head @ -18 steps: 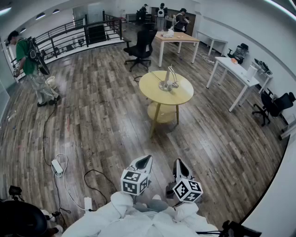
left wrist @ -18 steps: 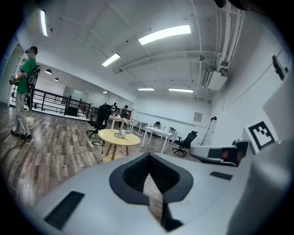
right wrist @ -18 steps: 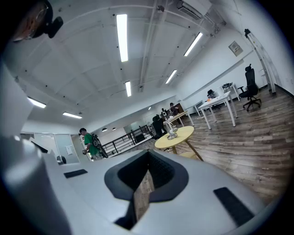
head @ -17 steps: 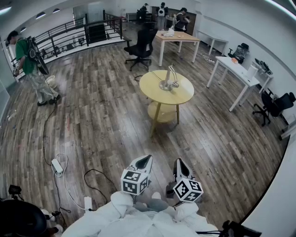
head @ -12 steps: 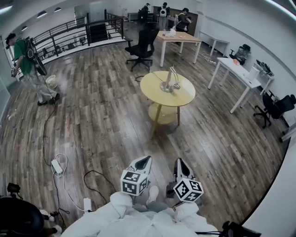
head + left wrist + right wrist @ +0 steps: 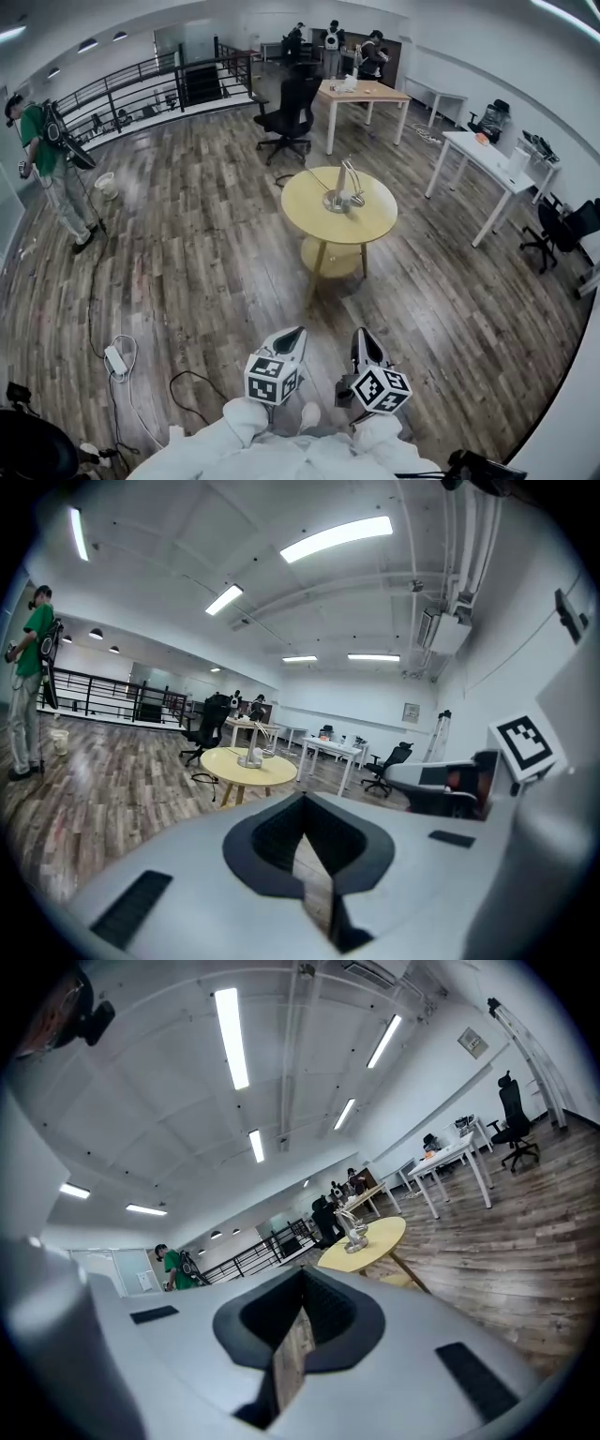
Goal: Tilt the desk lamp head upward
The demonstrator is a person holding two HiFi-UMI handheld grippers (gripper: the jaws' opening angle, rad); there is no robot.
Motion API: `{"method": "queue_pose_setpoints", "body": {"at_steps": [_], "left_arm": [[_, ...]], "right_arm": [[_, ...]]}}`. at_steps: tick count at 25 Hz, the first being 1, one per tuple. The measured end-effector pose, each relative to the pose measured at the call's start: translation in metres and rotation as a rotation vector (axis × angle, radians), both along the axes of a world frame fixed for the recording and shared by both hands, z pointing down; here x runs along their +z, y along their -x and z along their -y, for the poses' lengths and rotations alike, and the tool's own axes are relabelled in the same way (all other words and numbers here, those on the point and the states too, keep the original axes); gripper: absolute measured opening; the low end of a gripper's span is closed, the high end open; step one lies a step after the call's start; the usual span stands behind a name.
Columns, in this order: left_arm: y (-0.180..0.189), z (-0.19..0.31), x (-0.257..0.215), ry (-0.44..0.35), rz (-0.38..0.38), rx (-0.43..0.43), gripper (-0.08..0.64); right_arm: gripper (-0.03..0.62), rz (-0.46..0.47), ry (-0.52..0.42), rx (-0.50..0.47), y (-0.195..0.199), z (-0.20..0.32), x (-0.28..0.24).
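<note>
- Grey plastic shells with black pads: the left gripper point(image 6: 302, 801) has its jaws pressed together on nothing, only a sliver of floor showing through the slit behind the tips.
- The right gripper point(image 6: 302, 1277) is the same, pads together and empty. Both are held close to the person's body, side by side and roughly level.
- Wood-plank floor point(image 6: 206, 262) lies between the grippers and the work, so the approach is not yet finished.
- The desk lamp point(image 6: 343, 186) stands near the middle of a round yellow table point(image 6: 309, 217), well apart from both grippers and straight ahead of them.
- It looks like thin silver metal on a small round base, so probably light, rigid in the arm and smooth to the pads. How stiff the hinge is cannot be told from here.
- A light base on a slick top may slide or tip when the head is pushed. The safer hold is probably one gripper pinning the base or lower arm, the other pinching the head near its free end and lifting gently.
</note>
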State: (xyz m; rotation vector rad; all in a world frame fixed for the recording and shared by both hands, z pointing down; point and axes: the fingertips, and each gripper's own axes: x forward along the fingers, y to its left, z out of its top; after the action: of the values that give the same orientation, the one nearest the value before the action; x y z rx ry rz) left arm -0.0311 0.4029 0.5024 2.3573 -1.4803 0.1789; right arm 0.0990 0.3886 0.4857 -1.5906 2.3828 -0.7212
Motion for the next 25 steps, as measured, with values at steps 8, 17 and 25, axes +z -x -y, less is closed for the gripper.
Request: {"method": "queue_pose_setpoints", "body": {"at_steps": [8, 17, 25], "left_arm": [[-0.019, 0.067, -0.009, -0.005, 0.006, -0.019, -0.002], [-0.048, 0.127, -0.006, 0.002, 0.000, -0.017, -0.002], [-0.056, 0.164, -0.001, 0.021, -0.005, -0.024, -0.002]], "right_arm": [[0.012, -0.008, -0.008, -0.023, -0.018, 0.069, -0.010], [0.012, -0.028, 0.030, -0.034, -0.044, 0.125, 0.004], [0.012, -0.047, 0.072, -0.060, -0.048, 0.158, 0.015]]}}
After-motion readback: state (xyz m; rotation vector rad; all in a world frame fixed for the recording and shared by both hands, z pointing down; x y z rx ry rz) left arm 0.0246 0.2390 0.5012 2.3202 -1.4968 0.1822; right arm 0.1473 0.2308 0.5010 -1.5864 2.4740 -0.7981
